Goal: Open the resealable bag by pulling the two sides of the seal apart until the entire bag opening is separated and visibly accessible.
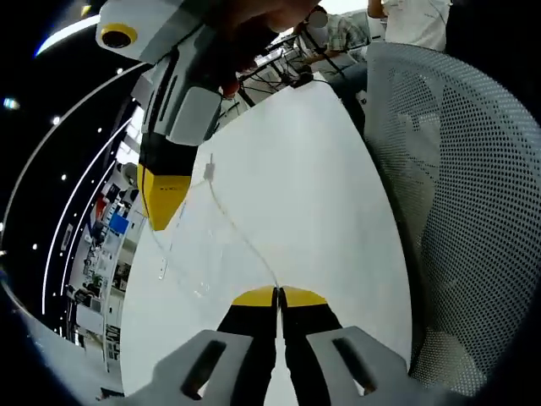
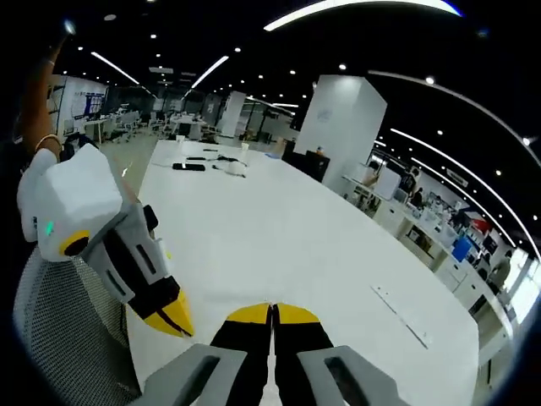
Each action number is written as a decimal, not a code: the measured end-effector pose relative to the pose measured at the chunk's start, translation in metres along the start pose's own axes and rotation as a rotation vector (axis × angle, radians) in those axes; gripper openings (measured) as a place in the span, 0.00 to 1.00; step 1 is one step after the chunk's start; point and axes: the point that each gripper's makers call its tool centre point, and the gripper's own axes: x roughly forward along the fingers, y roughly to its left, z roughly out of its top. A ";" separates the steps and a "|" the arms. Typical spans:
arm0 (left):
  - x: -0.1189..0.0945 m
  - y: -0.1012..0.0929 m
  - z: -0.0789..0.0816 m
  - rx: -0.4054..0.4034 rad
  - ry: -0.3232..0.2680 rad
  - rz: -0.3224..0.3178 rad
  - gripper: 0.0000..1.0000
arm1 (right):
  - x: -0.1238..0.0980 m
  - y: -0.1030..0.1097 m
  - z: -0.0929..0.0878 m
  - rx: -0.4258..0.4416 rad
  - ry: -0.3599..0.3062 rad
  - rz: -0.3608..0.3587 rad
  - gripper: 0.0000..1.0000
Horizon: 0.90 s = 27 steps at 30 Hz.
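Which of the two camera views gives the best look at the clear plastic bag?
The left gripper view: the clear bag stretches between the left claw and the right claw above the white table. In the right gripper view I cannot make the bag out.

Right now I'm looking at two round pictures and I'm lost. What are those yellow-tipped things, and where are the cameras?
No robot here: a person holds a hand-held gripper in each hand, and a fisheye camera on each looks along its two jaws. In the left gripper view, the left hand-held gripper rises from the bottom, shut on the edge of a clear bag; the right hand-held gripper comes in from above, its tip at the bag. The right gripper view shows its own shut jaws over a white table, beside a mesh chair.
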 end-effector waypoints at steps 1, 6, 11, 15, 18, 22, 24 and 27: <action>0.000 0.003 0.000 -0.001 -0.001 0.007 0.00 | 0.000 -0.002 0.004 -0.016 -0.004 -0.006 0.00; 0.000 0.012 -0.005 -0.016 0.004 0.025 0.00 | 0.000 -0.003 0.008 -0.028 -0.017 -0.009 0.00; 0.002 -0.003 -0.012 -0.026 0.017 -0.016 0.00 | 0.003 0.009 -0.011 0.002 0.010 0.014 0.00; 0.004 -0.020 -0.015 -0.037 0.024 -0.050 0.00 | 0.009 0.020 -0.030 0.029 0.042 0.035 0.00; 0.005 -0.031 -0.014 -0.042 0.025 -0.072 0.00 | 0.012 0.029 -0.044 0.038 0.073 0.052 0.00; 0.007 -0.040 -0.016 -0.049 0.035 -0.099 0.00 | 0.015 0.039 -0.054 0.033 0.098 0.073 0.00; 0.007 -0.042 -0.017 -0.055 0.045 -0.103 0.00 | 0.016 0.043 -0.060 0.030 0.111 0.081 0.00; 0.006 -0.039 -0.013 -0.142 0.020 -0.085 0.00 | 0.018 0.045 -0.067 0.018 0.128 0.084 0.00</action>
